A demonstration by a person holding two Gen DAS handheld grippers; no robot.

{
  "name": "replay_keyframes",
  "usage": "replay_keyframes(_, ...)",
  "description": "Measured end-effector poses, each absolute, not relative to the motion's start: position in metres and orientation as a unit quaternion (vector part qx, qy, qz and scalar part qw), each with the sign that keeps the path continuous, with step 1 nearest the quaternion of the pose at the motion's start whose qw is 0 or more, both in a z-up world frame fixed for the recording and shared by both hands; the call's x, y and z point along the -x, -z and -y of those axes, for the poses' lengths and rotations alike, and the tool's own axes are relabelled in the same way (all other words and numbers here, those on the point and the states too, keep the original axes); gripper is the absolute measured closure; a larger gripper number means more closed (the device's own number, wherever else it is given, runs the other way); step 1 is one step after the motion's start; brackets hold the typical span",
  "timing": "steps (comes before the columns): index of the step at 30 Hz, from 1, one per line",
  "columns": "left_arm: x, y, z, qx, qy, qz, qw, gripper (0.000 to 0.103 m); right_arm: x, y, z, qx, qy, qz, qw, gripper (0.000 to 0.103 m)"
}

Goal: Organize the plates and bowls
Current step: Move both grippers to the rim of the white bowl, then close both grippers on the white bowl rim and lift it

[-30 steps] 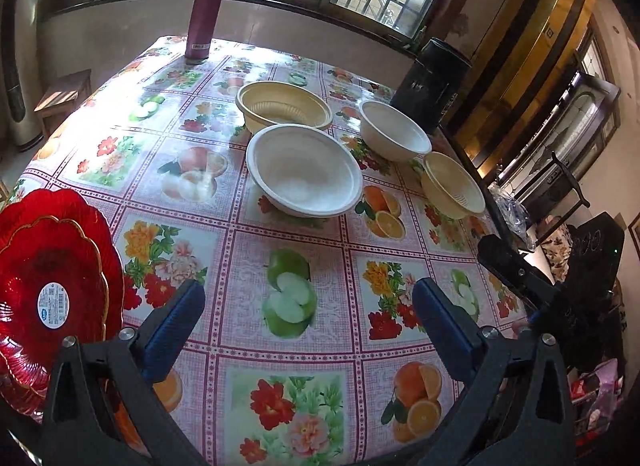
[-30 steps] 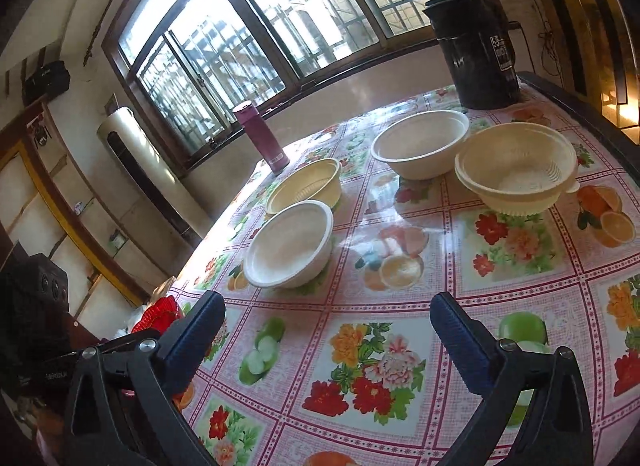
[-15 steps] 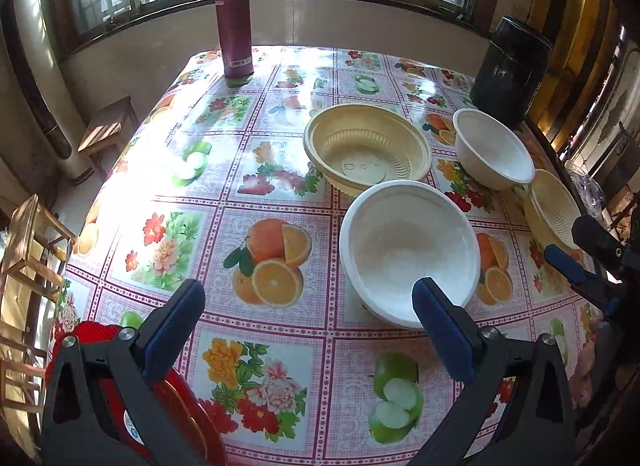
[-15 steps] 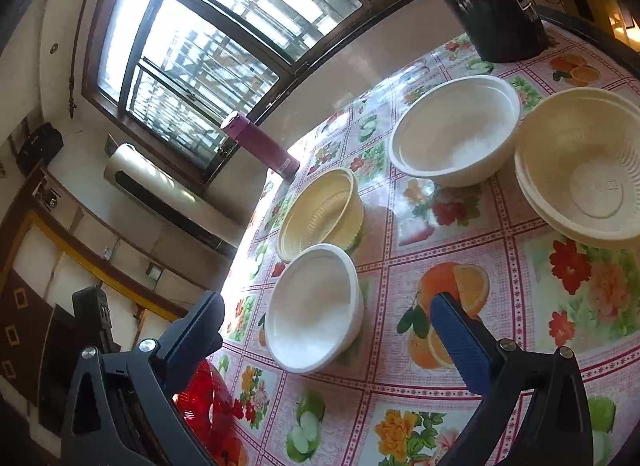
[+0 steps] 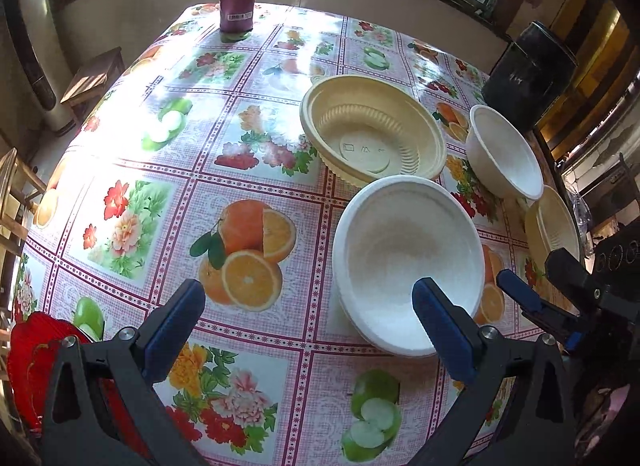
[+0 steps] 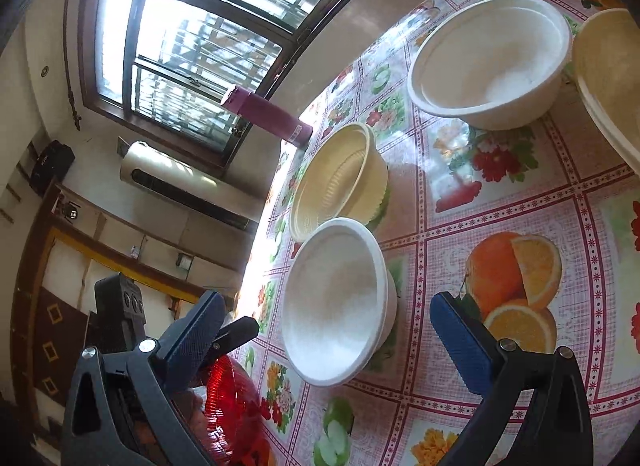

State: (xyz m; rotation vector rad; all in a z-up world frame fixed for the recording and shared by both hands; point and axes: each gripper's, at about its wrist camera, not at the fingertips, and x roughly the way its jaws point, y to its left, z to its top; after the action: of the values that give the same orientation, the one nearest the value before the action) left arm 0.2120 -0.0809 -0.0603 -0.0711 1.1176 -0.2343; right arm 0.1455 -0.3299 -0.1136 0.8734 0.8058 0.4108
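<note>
Our surface [image 5: 120, 169], under its fruit-print cloth, carries four bowls well apart from the red plates [image 5: 36, 362] at its near edge. Nearest is the white bowl [image 5: 408, 262], touching the cream ribbed bowl [image 5: 372, 133]. Both the left gripper [image 5: 308, 322] and right gripper [image 6: 328, 330] hang wide open, jaws empty. We should pinch that white rim squarely and lift straight.

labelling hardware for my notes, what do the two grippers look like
Both match: the left gripper and right gripper have black angular plastic frames with triangular cut-outs, silver round bolts at the joints, and two long fingers faced with textured blue pads. No cables, markings or sleeves show.
</note>
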Motion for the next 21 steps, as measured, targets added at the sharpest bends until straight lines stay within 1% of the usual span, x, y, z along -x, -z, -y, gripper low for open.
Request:
replay_keyframes(7,-0.219,0.067,0.094,0.039,0.114,-0.543,0.831,0.000,-0.149,0.121,0.332,-0.428,-0.187,-0.371,0.802,0.001)
replay_keyframes(11,-0.222,0.073,0.100,0.032,0.110,-0.547,0.829,0.000,-0.153,0.131,0.330,-0.431,-0.172,-0.384,0.798,0.002)
replay_keyframes(14,-0.223,0.075,0.103,0.026,0.107,-0.545,0.831,0.000,-0.156,0.136,0.328,-0.432,-0.172,-0.391,0.794,0.012)
replay_keyframes(15,-0.222,0.076,0.104,0.023,0.106,-0.542,0.833,0.000,-0.156,0.137,0.327,-0.431,-0.172,-0.392,0.794,0.018)
replay_keyframes(16,-0.222,0.076,0.104,0.020,0.104,-0.540,0.835,0.000,-0.157,0.137,0.326,-0.428,-0.171,-0.393,0.796,0.021)
replay_keyframes(17,-0.223,0.077,0.104,0.021,0.103,-0.539,0.836,0.001,-0.157,0.136,0.325,-0.424,-0.170,-0.393,0.798,0.022)
replay_keyframes(18,-0.223,0.077,0.103,0.022,0.104,-0.538,0.836,0.003,-0.157,0.136,0.324,-0.422,-0.170,-0.394,0.799,0.024)
replay_keyframes(19,-0.223,0.077,0.103,0.023,0.104,-0.536,0.837,0.007,-0.156,0.135,0.324,-0.421,-0.170,-0.394,0.800,0.029)
replay_keyframes(20,-0.223,0.077,0.102,0.023,0.104,-0.534,0.839,0.013,-0.156,0.134,0.324,-0.418,-0.171,-0.393,0.801,0.032)
replay_keyframes(21,-0.223,0.078,0.103,0.021,0.104,-0.532,0.840,0.015,-0.156,0.132,0.323,-0.415,-0.169,-0.392,0.803,0.036)
